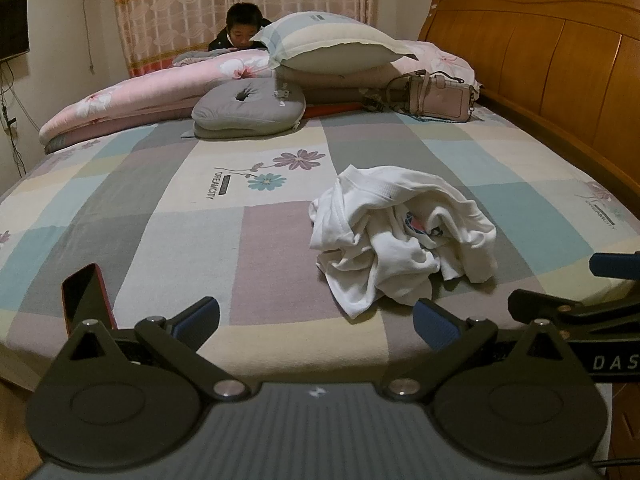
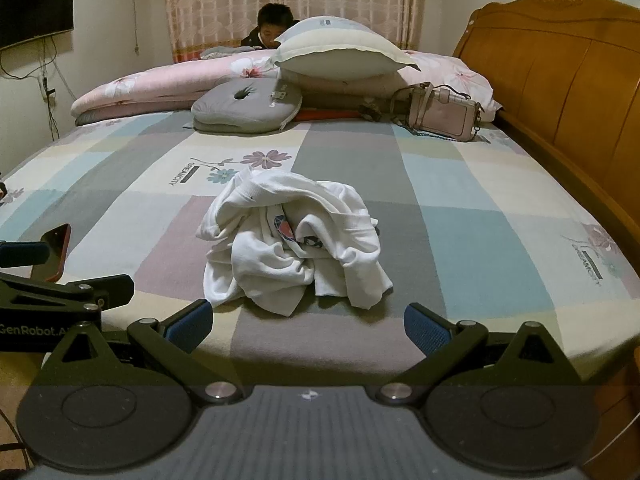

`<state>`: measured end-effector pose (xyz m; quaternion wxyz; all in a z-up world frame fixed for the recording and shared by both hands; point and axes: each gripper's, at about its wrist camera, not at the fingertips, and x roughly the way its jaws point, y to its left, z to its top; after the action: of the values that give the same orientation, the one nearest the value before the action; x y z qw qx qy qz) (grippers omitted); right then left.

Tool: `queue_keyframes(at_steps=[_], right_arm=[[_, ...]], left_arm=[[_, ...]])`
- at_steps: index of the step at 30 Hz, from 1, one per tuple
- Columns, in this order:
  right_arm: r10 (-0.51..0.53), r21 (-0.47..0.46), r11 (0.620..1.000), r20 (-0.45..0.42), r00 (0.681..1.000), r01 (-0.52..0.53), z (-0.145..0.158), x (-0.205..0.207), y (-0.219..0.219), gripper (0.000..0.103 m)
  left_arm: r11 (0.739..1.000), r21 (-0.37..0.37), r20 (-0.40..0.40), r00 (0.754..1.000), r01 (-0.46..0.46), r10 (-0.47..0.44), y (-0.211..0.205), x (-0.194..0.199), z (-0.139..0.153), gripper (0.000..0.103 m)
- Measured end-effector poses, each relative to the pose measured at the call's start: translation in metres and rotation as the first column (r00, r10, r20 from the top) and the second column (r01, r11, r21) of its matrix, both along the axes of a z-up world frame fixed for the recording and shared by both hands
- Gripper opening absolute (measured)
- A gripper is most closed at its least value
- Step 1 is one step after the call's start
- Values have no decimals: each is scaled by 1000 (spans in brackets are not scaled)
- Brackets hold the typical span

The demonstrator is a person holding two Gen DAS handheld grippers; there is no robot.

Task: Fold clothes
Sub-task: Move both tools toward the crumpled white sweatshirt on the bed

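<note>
A crumpled white shirt with a coloured print lies bunched on the checked bedsheet, near the front edge of the bed. My left gripper hovers over that edge, open, with nothing between its blue pads; the shirt is ahead and to its right. In the right wrist view the same shirt lies straight ahead of my right gripper, which is also open and empty, a short way short of the cloth. Each gripper's side shows in the other's view.
A red phone lies on the sheet at the front left. Further back sit a grey cushion, a pink handbag, stacked pillows and a pink quilt. A person crouches behind the bedding. A wooden headboard runs along the right.
</note>
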<state>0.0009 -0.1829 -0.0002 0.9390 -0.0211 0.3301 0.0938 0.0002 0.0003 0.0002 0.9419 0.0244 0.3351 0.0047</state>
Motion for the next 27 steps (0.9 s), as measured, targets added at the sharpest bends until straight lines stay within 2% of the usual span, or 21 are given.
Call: queue_keyframes(at_steps=[10, 27], right_arm=[[-2, -2, 1000, 25, 1000, 2, -1, -2, 1, 103], [1, -8, 1000, 18, 1000, -1, 0, -2, 1, 103]], left_arm=[[1000, -6, -4, 1000, 3, -3, -2, 1, 1, 102], [1000, -3, 7, 1000, 10, -10, -1, -1, 0, 102]])
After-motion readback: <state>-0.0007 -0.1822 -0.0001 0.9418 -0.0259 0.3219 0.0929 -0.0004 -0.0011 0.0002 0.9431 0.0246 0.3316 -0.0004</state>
